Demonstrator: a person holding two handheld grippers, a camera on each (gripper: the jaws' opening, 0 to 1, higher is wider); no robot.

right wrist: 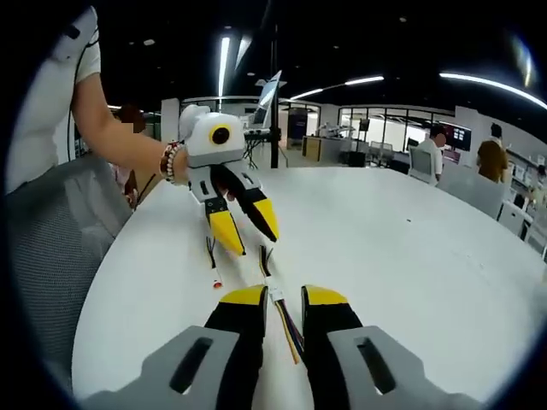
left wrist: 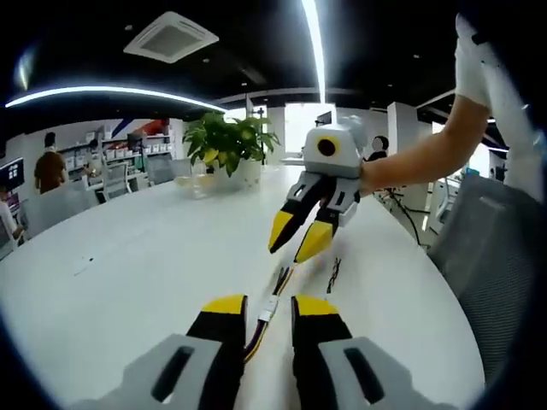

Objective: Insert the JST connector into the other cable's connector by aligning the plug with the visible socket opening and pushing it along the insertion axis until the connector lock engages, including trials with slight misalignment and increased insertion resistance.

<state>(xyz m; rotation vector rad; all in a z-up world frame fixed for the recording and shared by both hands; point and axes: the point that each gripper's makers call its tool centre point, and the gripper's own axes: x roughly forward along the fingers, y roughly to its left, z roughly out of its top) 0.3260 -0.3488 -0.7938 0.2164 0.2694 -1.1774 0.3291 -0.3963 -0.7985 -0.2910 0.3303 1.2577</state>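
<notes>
Both grippers [left wrist: 262, 309] [right wrist: 283, 299] are parted around cables [left wrist: 275, 290]; unclamped, connectors [right wrist: 276, 295] may be skewed and jammed.

Cable [left wrist: 272, 301] lies on table [left wrist: 154, 256], plant [left wrist: 229, 145] behind.

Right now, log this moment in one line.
left tool: open | right tool: open | multicolour cable: on table, ungripped | second cable: beside, apart | mating: not done
</notes>
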